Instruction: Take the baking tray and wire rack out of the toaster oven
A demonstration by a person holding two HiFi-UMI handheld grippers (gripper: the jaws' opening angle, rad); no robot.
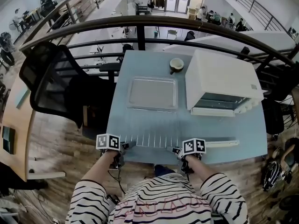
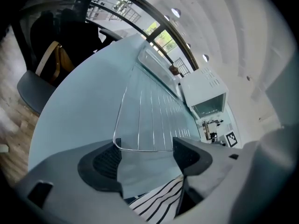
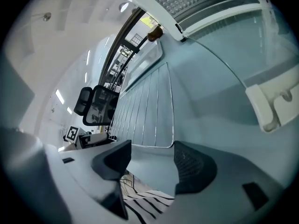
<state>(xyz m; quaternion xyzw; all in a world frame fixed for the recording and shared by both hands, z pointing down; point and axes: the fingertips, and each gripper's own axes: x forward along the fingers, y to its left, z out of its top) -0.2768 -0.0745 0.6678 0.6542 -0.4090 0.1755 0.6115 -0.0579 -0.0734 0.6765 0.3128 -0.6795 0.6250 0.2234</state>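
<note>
Now, wire rack (image 1: 149,140) flat, long axis left-right, left gripper (image 2: 145,146) and right gripper (image 3: 152,148) fingers (image 3: 194,164) spread.

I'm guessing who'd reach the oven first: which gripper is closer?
Right. The right gripper is in front of the toaster oven; the left gripper is farther left, at the wire rack's other corner.

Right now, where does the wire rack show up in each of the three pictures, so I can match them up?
Head view: the wire rack lies flat, low in the middle, at the table's near edge.
Left gripper view: the wire rack fills the centre, running away from the jaws.
Right gripper view: the wire rack sits just left of centre, beyond the jaws.
Shared landmark: the white toaster oven.
</note>
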